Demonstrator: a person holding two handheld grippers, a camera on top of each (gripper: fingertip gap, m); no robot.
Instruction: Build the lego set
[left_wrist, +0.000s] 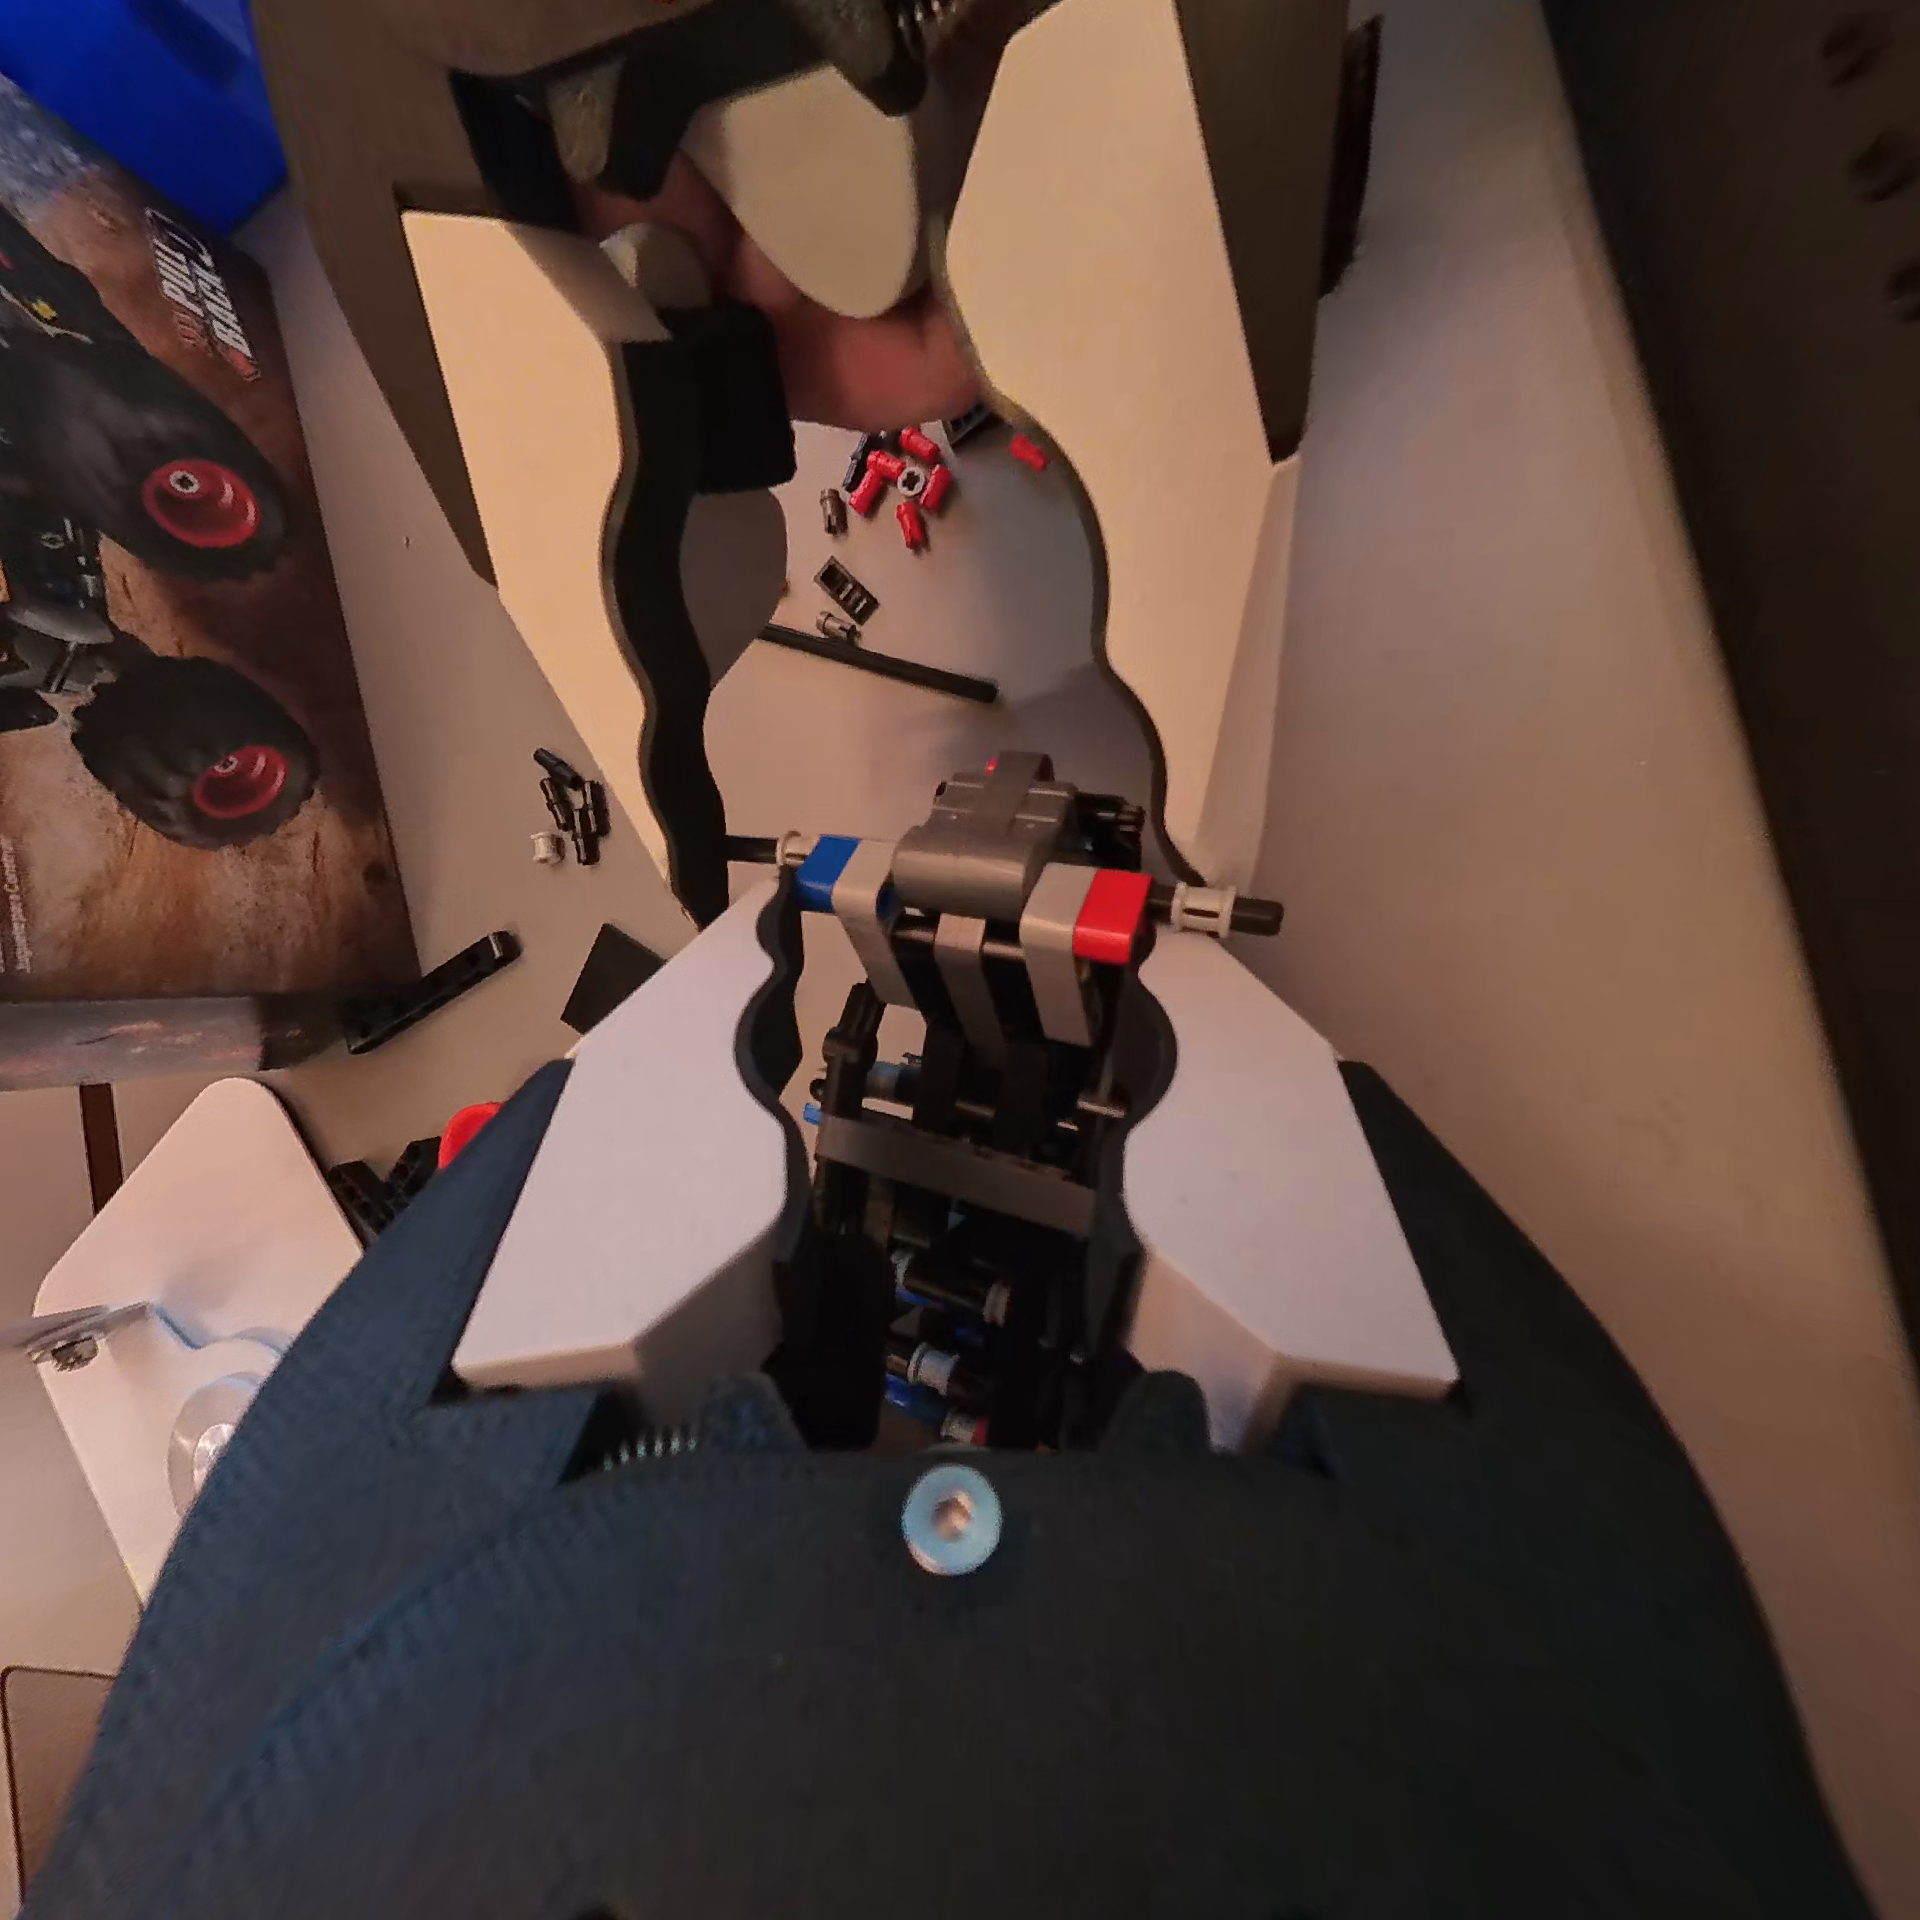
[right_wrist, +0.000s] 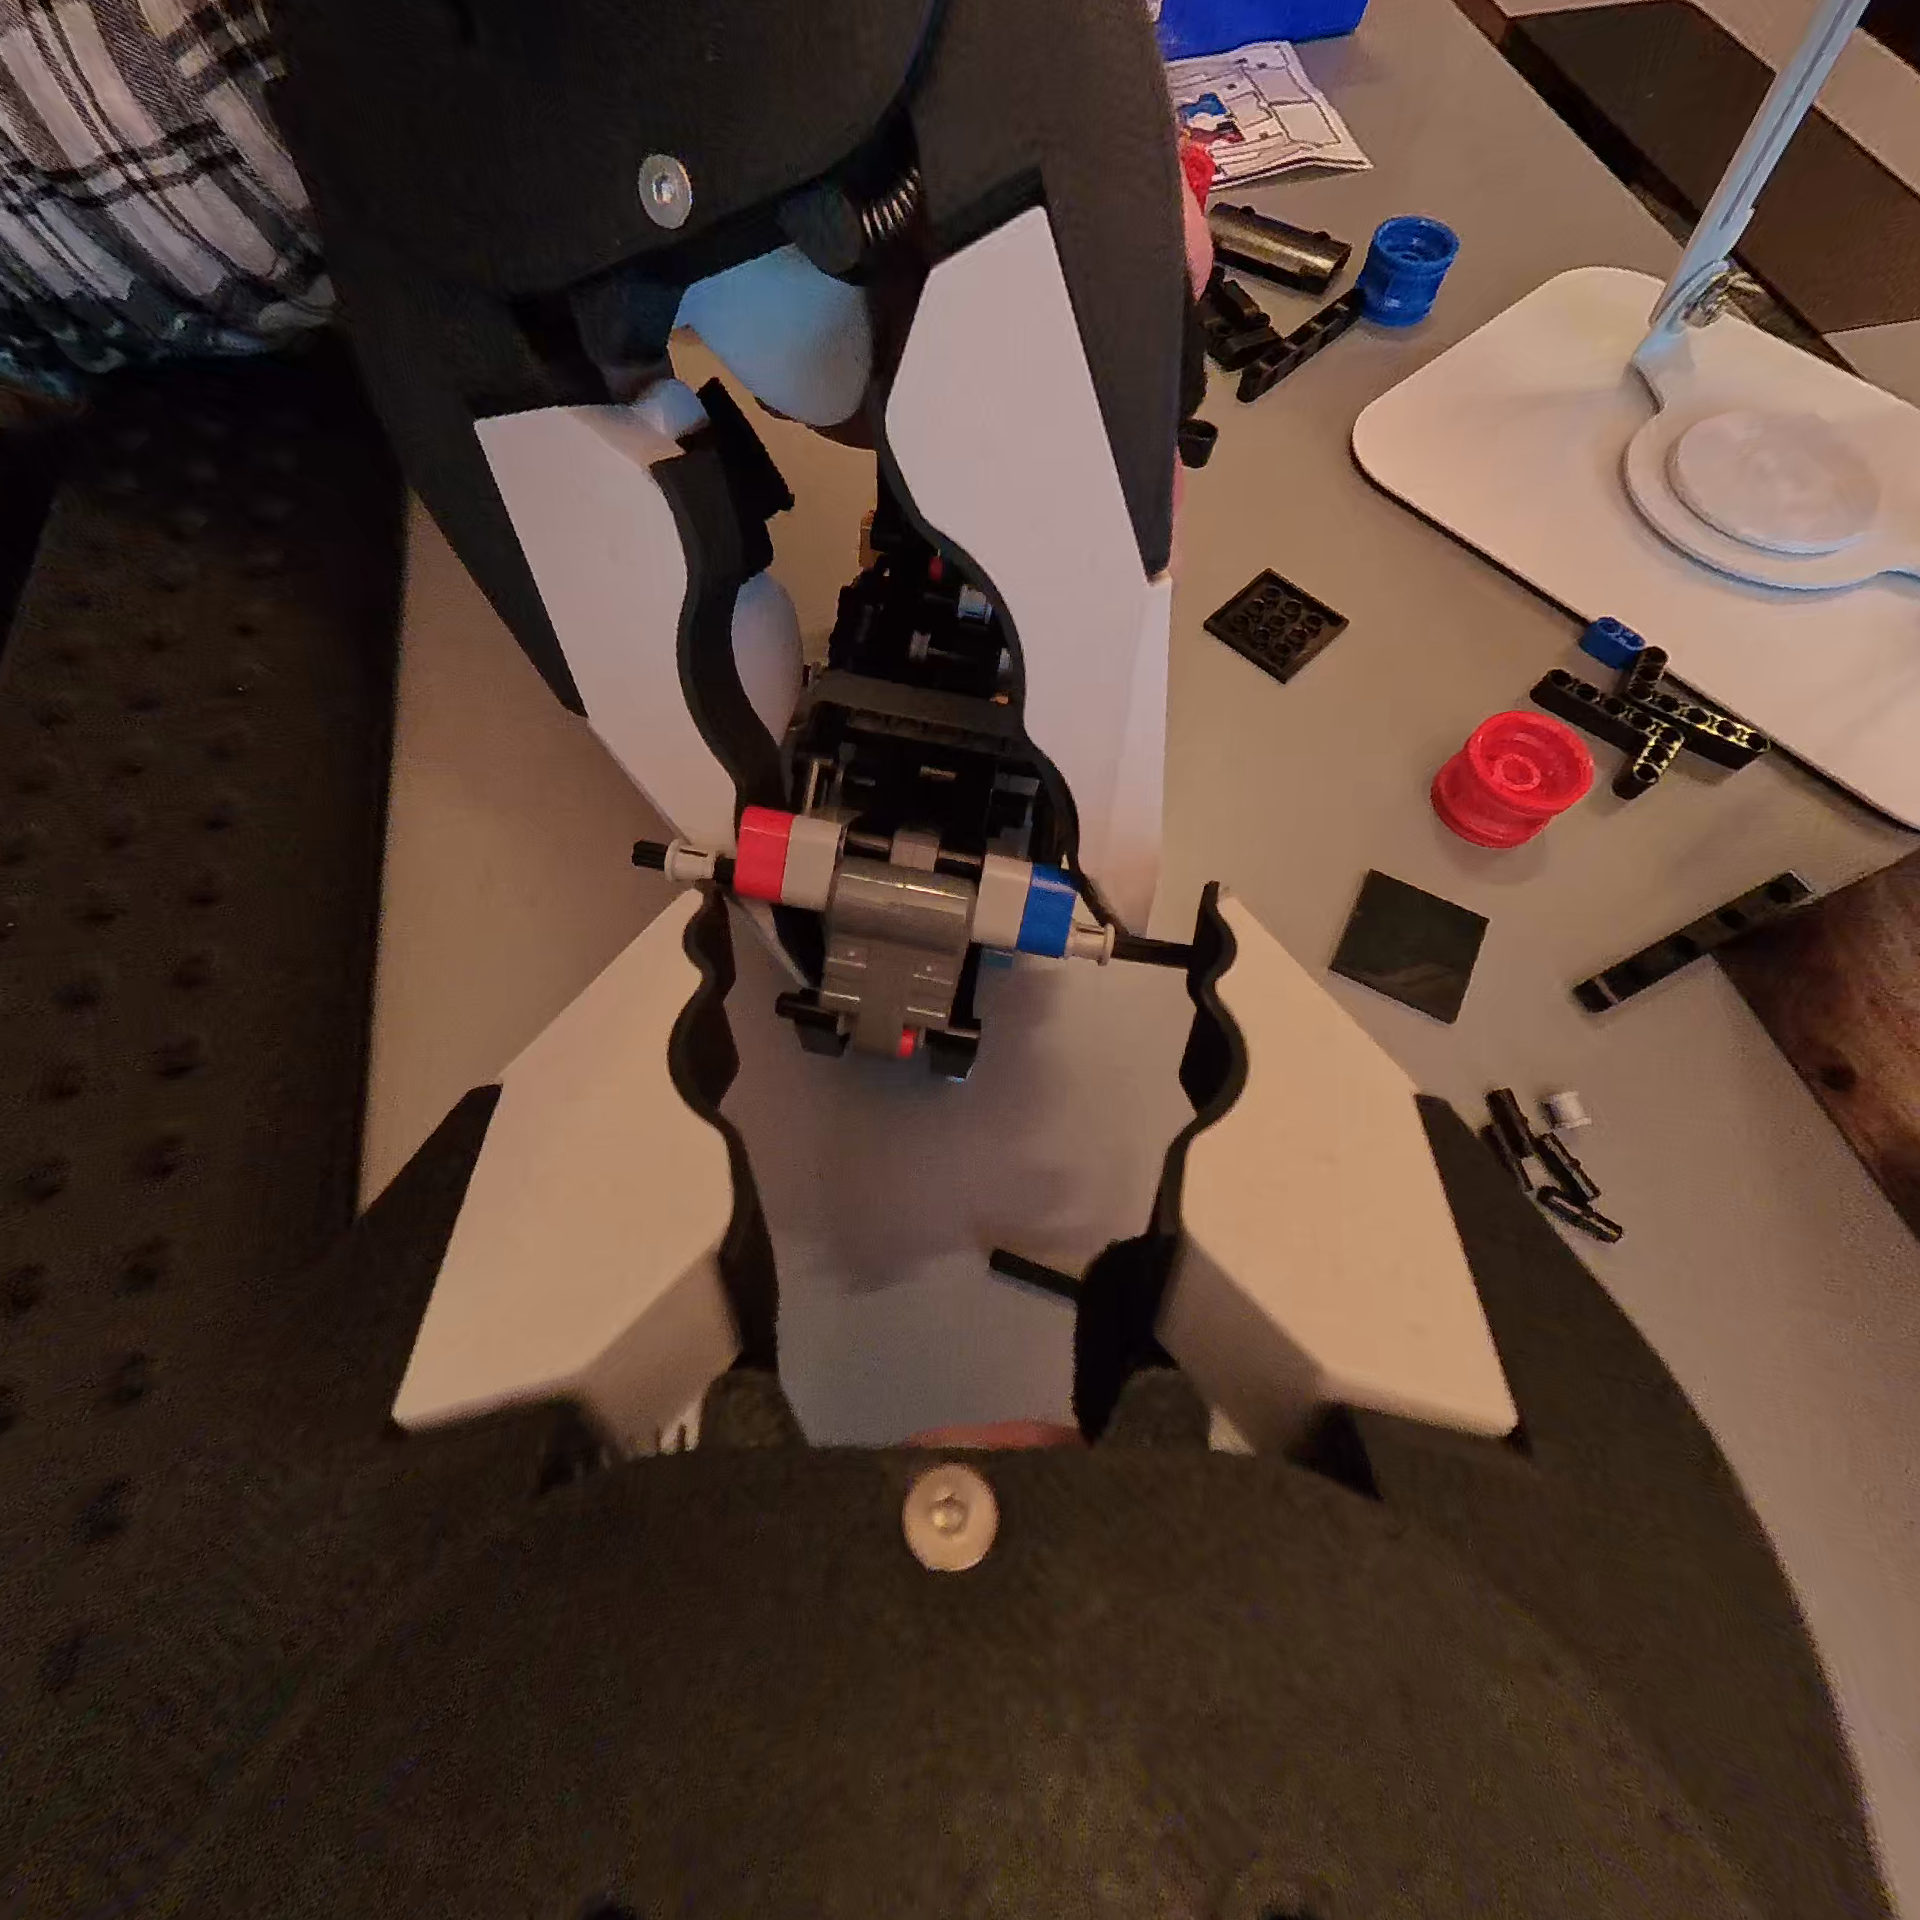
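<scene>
**Between Two Grippers, the Chassis Hung Over the Table**

Above the grey table (right_wrist: 540, 1039), the left gripper (left_wrist: 961, 997) had its white fingers clamped tight on the half-built lego chassis (left_wrist: 977, 966), black frame buried between the pads and the grey block at the front poking out. A black cross axle (left_wrist: 1236, 916) ran through it, a blue sleeve on one side, a red on the other. Facing it, the right gripper (right_wrist: 956, 997) stood spread wide, gripping nothing; the axle's tip (right_wrist: 1158, 948) just met its right-hand finger (right_wrist: 1320, 1174). Down on the table lay loose parts: a red wheel hub (right_wrist: 1512, 777), a blue one (right_wrist: 1405, 268), crossed black beams (right_wrist: 1652, 722), two flat black plates (right_wrist: 1276, 623), a scatter of red pins (left_wrist: 902, 483). The set's box (left_wrist: 156, 623) sat off to the side.
</scene>
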